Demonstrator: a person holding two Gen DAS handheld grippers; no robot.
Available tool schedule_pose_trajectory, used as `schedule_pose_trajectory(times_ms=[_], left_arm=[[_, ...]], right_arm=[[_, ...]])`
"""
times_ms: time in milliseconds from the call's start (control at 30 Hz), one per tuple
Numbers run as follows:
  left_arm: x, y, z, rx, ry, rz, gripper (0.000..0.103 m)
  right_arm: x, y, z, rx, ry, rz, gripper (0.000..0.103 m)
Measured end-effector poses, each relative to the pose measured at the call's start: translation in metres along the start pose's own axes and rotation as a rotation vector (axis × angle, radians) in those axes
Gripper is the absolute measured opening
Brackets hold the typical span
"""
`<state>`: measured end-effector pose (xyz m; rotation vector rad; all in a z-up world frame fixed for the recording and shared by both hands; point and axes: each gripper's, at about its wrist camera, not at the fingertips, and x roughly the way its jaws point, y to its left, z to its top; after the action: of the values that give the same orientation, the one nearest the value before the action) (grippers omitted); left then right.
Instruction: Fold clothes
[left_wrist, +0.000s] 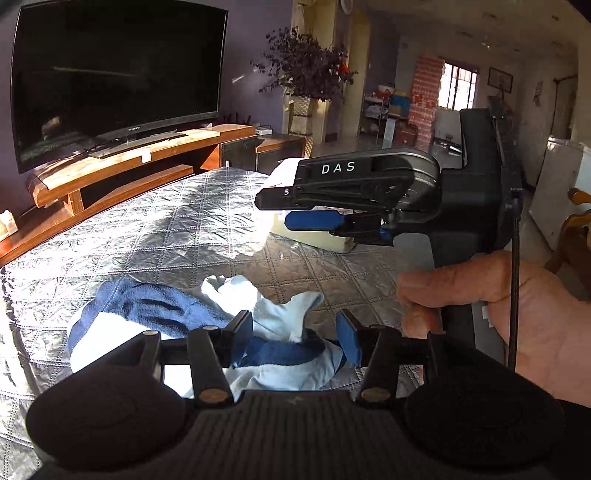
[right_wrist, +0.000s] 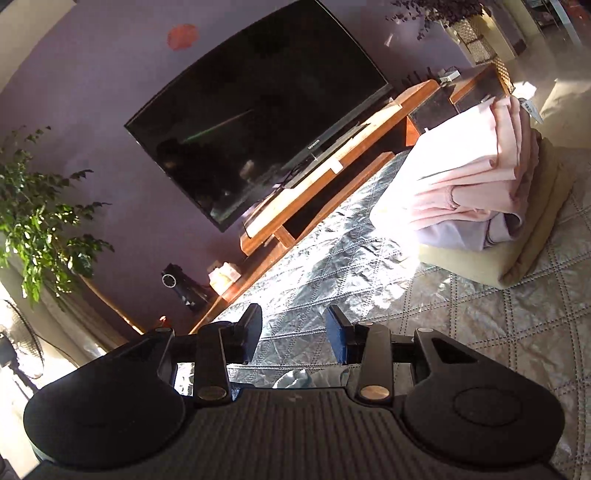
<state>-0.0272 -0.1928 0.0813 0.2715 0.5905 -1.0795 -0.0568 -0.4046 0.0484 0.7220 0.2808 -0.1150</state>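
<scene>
- Blue-and-white garment (left_wrist: 207, 325) lies crumpled on the quilted table (left_wrist: 155, 229), directly beneath the left gripper (left_wrist: 295, 332), jaws half open, pads clear.
- Right gripper (right_wrist: 293, 339), raised beside it, half open, empty.

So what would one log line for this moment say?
left gripper: open over blue-white garment | right gripper: open, empty | folded pile: behind
</scene>
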Motion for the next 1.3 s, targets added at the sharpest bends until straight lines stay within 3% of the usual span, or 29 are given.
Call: schedule_pose_trajectory(times_ms=[100,233,300,400,467,500,533,567,633,667,733,833,867,933,1000,1100,1233,1300], left_arm=[[-0.015,0.0,-0.007,0.035,0.035,-0.042,0.073],[-0.011,0.009,-0.014,-0.01,0.068,-0.008,0.068],[-0.007,0.021,-0.014,-0.069,0.091,-0.012,0.068],[0.0,0.035,-0.018,-0.113,0.147,0.031,0.068],[0.006,0.044,-0.024,-0.136,0.202,0.083,0.068],[0.008,0.048,-0.027,-0.15,0.223,0.102,0.068],[0.01,0.052,-0.029,-0.168,0.238,0.118,0.067],[0.012,0.056,-0.031,-0.185,0.252,0.135,0.068],[0.011,0.063,-0.032,-0.222,0.253,0.138,0.068],[0.01,0.065,-0.031,-0.239,0.247,0.135,0.068],[0.002,0.073,-0.026,-0.288,0.215,0.105,0.067],[-0.014,0.089,-0.019,-0.384,0.141,0.002,0.071],[-0.021,0.096,-0.017,-0.416,0.114,-0.052,0.074],[-0.03,0.105,-0.017,-0.458,0.058,-0.078,0.076],[-0.031,0.115,-0.017,-0.526,0.039,-0.02,0.076],[-0.015,0.127,-0.02,-0.57,0.115,0.069,0.062],[0.002,0.127,-0.025,-0.508,0.227,0.225,0.057],[0.009,0.123,-0.028,-0.459,0.274,0.295,0.06]], right_arm=[[0.006,0.013,-0.001,-0.039,0.043,0.101,0.034],[0.024,0.026,-0.012,-0.026,0.188,0.261,0.033],[0.039,0.028,-0.021,0.007,0.307,0.304,0.045],[0.053,0.033,-0.03,-0.059,0.385,0.213,0.052],[0.068,0.019,-0.037,-0.007,0.453,0.135,0.053],[0.074,0.009,-0.041,0.037,0.478,0.091,0.043],[0.075,0.001,-0.04,0.064,0.455,0.06,0.034],[0.07,-0.003,-0.035,0.062,0.404,0.019,0.032],[0.06,-0.01,-0.026,0.065,0.314,-0.047,0.046],[0.054,-0.014,-0.023,0.093,0.292,-0.032,0.053],[0.041,-0.022,-0.019,0.157,0.253,0.017,0.054],[0.017,-0.02,-0.018,0.193,0.226,0.104,0.058],[0.009,-0.018,-0.018,0.204,0.218,0.133,0.063],[0.0,-0.02,-0.016,0.252,0.204,0.184,0.068],[-0.008,-0.027,-0.02,0.373,0.217,0.247,0.068],[-0.02,-0.028,-0.035,0.439,0.279,0.272,0.068],[-0.017,-0.031,-0.052,0.481,0.388,0.231,0.066],[-0.011,-0.034,-0.055,0.441,0.427,0.14,0.058]])
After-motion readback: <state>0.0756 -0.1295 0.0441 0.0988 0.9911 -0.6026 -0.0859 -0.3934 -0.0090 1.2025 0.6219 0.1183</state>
